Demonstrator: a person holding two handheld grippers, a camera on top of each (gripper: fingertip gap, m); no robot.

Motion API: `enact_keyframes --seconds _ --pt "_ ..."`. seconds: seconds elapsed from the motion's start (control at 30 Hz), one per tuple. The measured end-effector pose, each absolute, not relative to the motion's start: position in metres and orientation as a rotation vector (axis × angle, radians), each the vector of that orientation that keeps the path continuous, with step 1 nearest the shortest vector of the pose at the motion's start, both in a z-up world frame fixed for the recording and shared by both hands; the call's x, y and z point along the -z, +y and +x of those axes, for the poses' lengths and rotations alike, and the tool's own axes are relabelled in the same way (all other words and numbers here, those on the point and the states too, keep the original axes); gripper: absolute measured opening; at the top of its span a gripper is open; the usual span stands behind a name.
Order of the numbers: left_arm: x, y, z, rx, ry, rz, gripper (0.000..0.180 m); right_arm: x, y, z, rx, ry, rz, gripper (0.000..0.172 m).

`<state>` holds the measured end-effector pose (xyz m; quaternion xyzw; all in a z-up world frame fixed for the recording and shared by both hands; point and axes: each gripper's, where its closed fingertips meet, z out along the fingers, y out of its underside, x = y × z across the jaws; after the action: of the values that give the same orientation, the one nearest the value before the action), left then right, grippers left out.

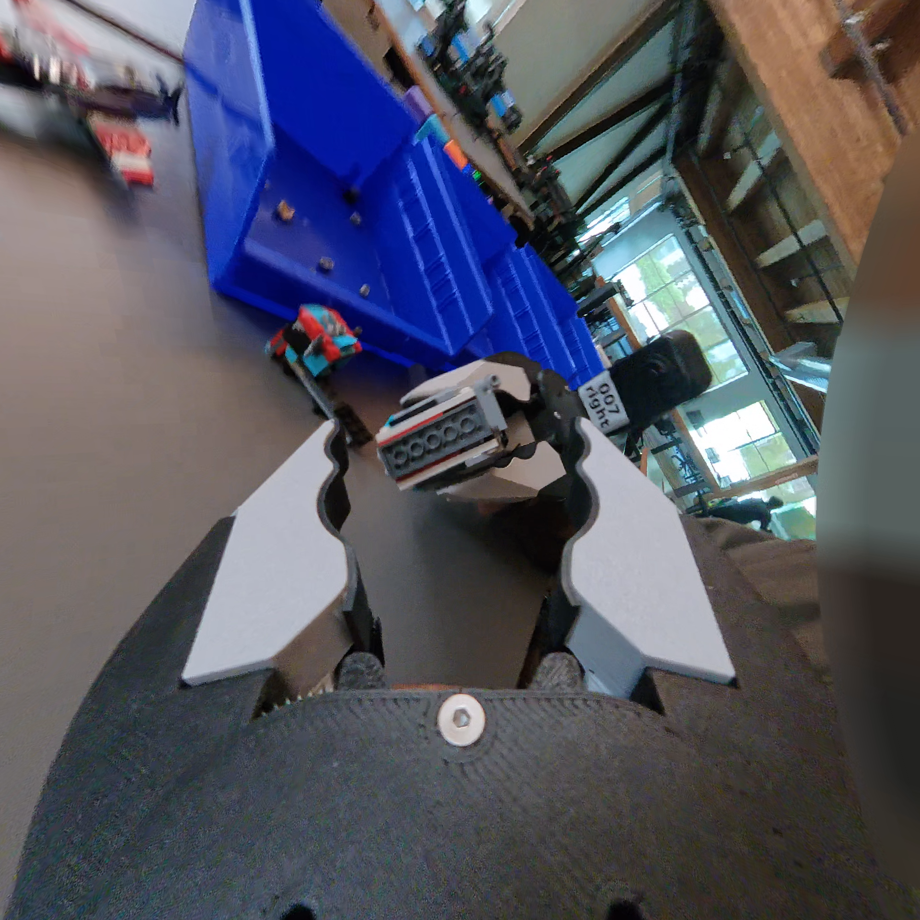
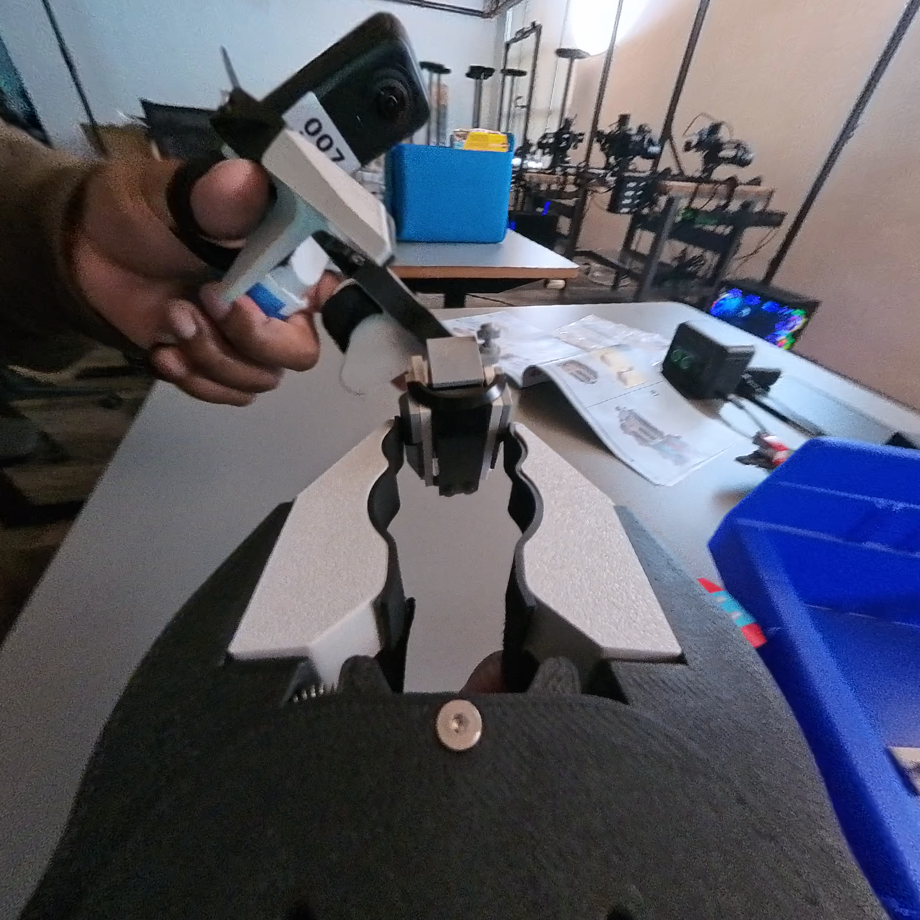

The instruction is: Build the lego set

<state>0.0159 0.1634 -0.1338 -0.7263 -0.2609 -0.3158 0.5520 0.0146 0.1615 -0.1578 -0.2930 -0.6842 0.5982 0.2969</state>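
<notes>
My right gripper (image 2: 453,438) is shut on a small grey, white and black brick assembly (image 2: 450,423), with both pads pressed on its sides. In the left wrist view the assembly (image 1: 438,438) has a studded grey face with white and red edges, and the right gripper's fingers (image 1: 473,381) clamp it above the dark table. My left gripper (image 1: 458,435) is open wide just in front of the assembly, with clear gaps between both pads and it. In the right wrist view a hand (image 2: 199,298) holds the left gripper (image 2: 393,338) just beyond the assembly.
A red and teal brick model (image 1: 313,338) with a black strip lies on the table beside blue bins (image 1: 318,149). In the right wrist view an open instruction booklet (image 2: 637,398), a black device (image 2: 702,363) and a blue bin (image 2: 821,572) lie to the right. Left tips and right tips are each some 35 cm from the black device (image 2: 702,363).
</notes>
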Motion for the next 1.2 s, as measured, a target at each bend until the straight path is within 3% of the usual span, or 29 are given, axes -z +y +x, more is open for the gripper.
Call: enact_keyframes --seconds 0.2,0.5,0.73,1.2 --pt "0.142 0.157 0.000 0.506 -0.305 -1.622 0.084 0.162 0.162 0.016 -1.856 -1.884 -0.984 0.041" --pt "0.155 0.179 0.012 0.735 -0.207 -1.542 0.064 0.164 0.176 0.012 -1.950 -1.889 -1.119 0.041" --pt "0.163 0.189 0.010 0.873 -0.239 -1.537 0.059 0.167 0.186 0.009 -1.868 -1.911 -1.118 0.041" --pt "0.163 0.195 0.024 0.649 0.021 -1.599 0.047 0.175 0.179 0.017 -1.770 -2.052 -1.033 0.041"
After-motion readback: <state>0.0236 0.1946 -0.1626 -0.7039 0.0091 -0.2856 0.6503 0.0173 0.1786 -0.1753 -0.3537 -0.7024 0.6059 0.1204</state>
